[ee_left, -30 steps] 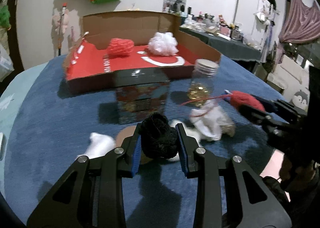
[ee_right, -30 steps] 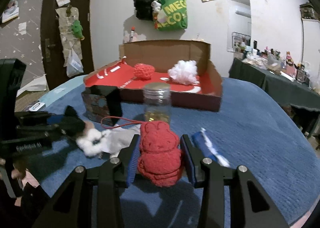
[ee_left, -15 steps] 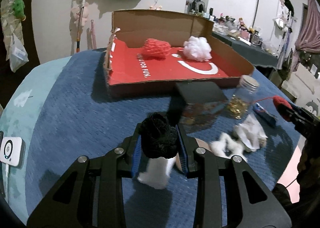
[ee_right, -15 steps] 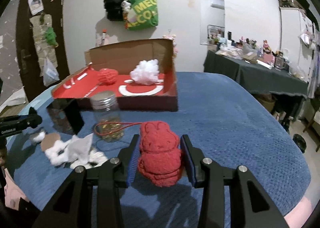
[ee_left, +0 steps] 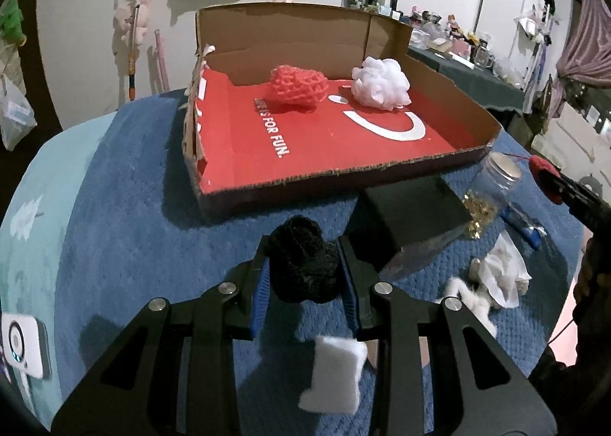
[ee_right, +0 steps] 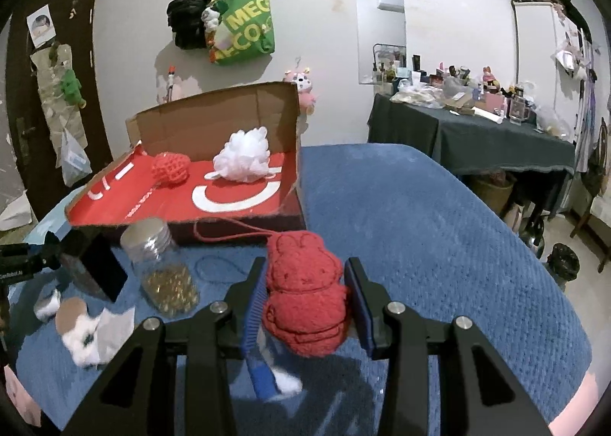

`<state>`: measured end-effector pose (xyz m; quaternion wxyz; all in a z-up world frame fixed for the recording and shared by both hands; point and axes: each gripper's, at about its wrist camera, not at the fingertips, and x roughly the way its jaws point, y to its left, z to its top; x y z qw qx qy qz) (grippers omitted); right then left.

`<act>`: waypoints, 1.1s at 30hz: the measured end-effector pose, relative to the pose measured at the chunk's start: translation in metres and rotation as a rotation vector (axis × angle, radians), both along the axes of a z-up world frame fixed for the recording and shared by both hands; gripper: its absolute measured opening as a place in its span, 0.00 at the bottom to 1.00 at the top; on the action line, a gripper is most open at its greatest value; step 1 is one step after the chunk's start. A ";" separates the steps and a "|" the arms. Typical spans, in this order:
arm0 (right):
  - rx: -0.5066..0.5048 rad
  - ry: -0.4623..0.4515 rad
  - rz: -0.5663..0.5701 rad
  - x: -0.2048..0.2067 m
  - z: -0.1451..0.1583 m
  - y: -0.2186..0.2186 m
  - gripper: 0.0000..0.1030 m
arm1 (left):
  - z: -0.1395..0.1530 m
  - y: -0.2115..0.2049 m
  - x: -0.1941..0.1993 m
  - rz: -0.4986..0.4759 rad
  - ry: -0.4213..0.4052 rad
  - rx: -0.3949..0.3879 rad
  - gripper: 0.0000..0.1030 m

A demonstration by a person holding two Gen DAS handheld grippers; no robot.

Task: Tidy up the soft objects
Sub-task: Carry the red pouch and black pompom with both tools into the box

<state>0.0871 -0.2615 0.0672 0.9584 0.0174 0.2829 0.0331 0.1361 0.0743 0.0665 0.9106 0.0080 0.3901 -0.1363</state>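
Observation:
My left gripper (ee_left: 303, 268) is shut on a black knitted ball (ee_left: 303, 262), held above the blue cloth just in front of the red-lined cardboard box (ee_left: 244, 147). My right gripper (ee_right: 305, 290) is shut on a red knitted bunny (ee_right: 303, 290) with a red cord, in front of the box's right corner (ee_right: 294, 206). In the box lie a red net ball (ee_left: 299, 86) and a white puff (ee_left: 382, 82); both show in the right wrist view too: the red net ball (ee_right: 170, 168) and the white puff (ee_right: 244, 159).
A black box (ee_left: 414, 218), a glass jar of gold bits (ee_left: 488, 193), white cotton scraps (ee_left: 496, 279) and a white pad (ee_left: 332, 375) lie on the blue cloth. A blue packet (ee_right: 261, 375) lies under my right gripper. A white device (ee_left: 23, 346) sits at the left edge.
My left gripper has carried the black ball left and forward, close to the box front. My right gripper has swung right with the red bunny, nearer the box's right corner.

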 end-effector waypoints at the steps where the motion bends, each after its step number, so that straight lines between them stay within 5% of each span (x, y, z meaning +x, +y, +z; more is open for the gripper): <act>1: 0.001 -0.005 -0.001 0.002 0.002 0.000 0.42 | 0.001 0.000 0.002 -0.003 -0.001 0.003 0.29; 18: -0.006 -0.061 0.111 0.049 0.028 0.032 0.43 | 0.019 -0.010 0.046 -0.109 -0.003 0.003 0.29; 33: -0.091 0.089 0.285 0.124 0.016 0.079 0.43 | 0.018 -0.034 0.097 -0.164 0.066 0.011 0.29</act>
